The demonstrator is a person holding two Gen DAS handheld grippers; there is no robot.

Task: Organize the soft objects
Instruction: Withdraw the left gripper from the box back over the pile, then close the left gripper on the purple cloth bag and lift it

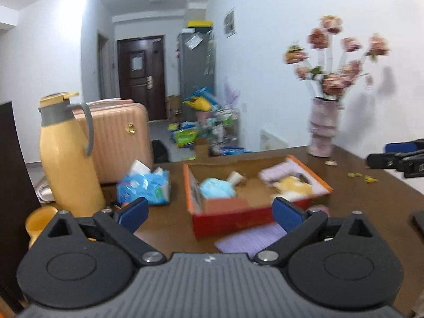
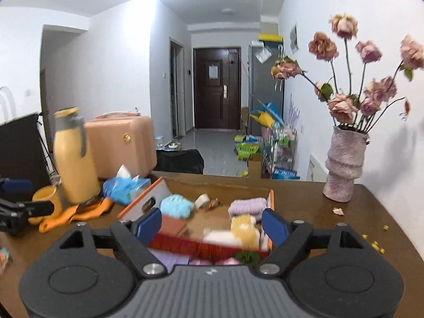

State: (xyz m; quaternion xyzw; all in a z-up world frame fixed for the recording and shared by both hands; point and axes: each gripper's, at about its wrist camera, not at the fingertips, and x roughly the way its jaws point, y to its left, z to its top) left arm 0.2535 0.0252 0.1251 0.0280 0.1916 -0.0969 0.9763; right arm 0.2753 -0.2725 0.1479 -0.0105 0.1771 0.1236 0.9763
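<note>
An open orange cardboard box [image 1: 233, 218] stands on the brown table and also shows in the right wrist view [image 2: 137, 202]. In it lie a light blue soft ball [image 1: 217, 188] [image 2: 176, 206], a lilac folded cloth [image 1: 277, 172] [image 2: 247, 205] and a yellow soft item [image 1: 292, 185] [image 2: 245, 229]. A lilac cloth [image 1: 251, 239] lies on the table in front of the box. My left gripper [image 1: 210, 213] is open and empty, just before the box. My right gripper [image 2: 212, 225] is open and empty, at the box's near wall. An orange cloth [image 2: 76, 214] lies left of the box.
A yellow thermos jug [image 1: 66, 156] [image 2: 74, 159], a yellow cup [image 1: 38, 224] and a blue tissue pack [image 1: 145, 185] [image 2: 124, 186] stand left of the box. A pink vase of dried roses [image 1: 323, 129] [image 2: 344, 164] stands at the far right. A pink suitcase [image 1: 119, 137] is behind the table.
</note>
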